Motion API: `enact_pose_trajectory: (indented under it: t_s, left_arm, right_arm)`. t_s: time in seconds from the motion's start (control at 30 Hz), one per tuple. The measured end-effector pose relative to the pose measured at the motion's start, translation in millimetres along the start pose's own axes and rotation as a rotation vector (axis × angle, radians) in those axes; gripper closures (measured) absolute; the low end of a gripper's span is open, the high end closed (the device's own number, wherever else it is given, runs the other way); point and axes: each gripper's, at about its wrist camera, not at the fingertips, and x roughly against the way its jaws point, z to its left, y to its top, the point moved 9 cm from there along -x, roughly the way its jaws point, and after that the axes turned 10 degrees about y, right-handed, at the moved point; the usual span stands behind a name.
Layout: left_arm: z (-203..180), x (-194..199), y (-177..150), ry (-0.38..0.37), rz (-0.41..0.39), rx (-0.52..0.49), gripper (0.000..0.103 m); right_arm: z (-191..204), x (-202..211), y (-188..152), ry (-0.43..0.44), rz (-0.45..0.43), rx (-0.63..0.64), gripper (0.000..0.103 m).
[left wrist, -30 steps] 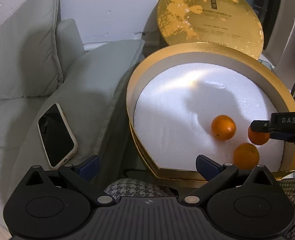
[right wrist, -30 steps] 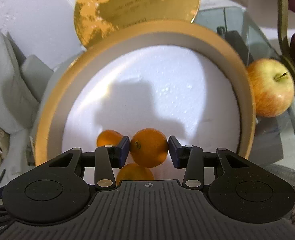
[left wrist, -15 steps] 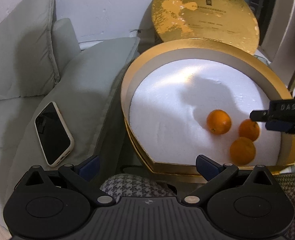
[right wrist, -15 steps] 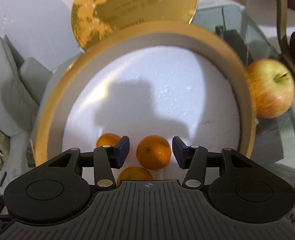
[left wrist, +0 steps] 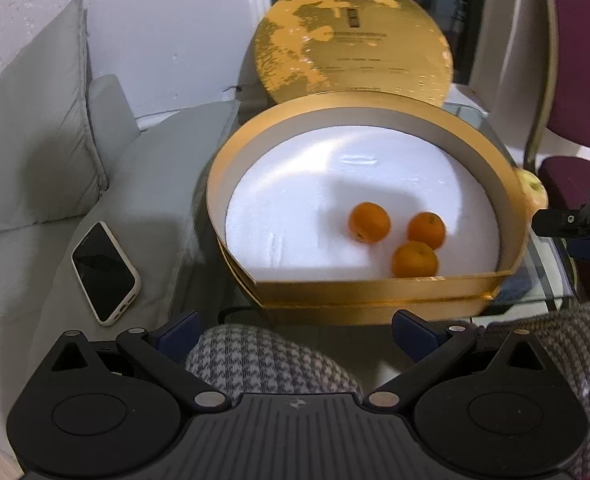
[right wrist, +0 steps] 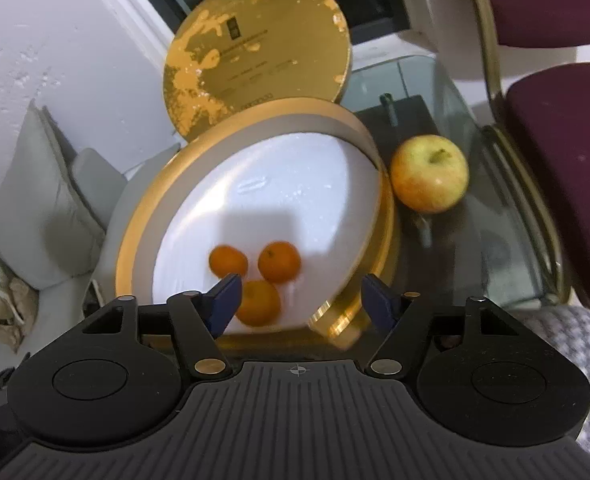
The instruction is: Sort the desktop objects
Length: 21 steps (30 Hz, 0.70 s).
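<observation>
Three oranges [left wrist: 369,222] [left wrist: 427,230] [left wrist: 414,259] lie close together on the white foam inside a round gold box [left wrist: 375,292]. From the right wrist the same oranges [right wrist: 228,260] [right wrist: 279,262] [right wrist: 259,302] sit just ahead of my right gripper [right wrist: 301,298], which is open and holds nothing, above the box's [right wrist: 135,240] near rim. A yellow-red apple [right wrist: 429,174] rests on the glass table right of the box. My left gripper [left wrist: 295,332] is open and empty, short of the box, over a knee in checked fabric. The right gripper [left wrist: 553,234] shows at the far right edge.
The gold lid [left wrist: 355,44] stands upright behind the box. A phone [left wrist: 105,272] lies face up on a grey cushion [left wrist: 27,152] to the left. A maroon chair [right wrist: 555,160] stands close on the right. The glass table's edge [right wrist: 535,280] runs beside the apple.
My right gripper opened, let go of the orange in the box and drew back over the near rim. The left gripper pulled back and away from the box.
</observation>
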Motion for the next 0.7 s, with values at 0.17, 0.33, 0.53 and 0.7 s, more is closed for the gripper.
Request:
enact_pose_trajectory:
  t_s: [0.17,0.33,0.53,0.7]
  left_arm:
    - [-9,21,-6,0.003,-0.033,-0.032,0.001]
    - [-16,37,-6,0.015,-0.065,-0.067,0.001]
    - [-22,46,-12,0.025,-0.058,-0.084,0.001]
    - [-26,51,-15,0.013,-0.057,-0.095,0.001]
  right_arm:
    - [1,25,-14,0.001,0.0,0.034,0.02]
    - [9,45,-18,-0.007,-0.013,0.099,0.016]
    - [15,59,-23,0.017,-0.023,0.111,0.013]
    - [14,66,-30,0.014,-0.019,0.118,0.013]
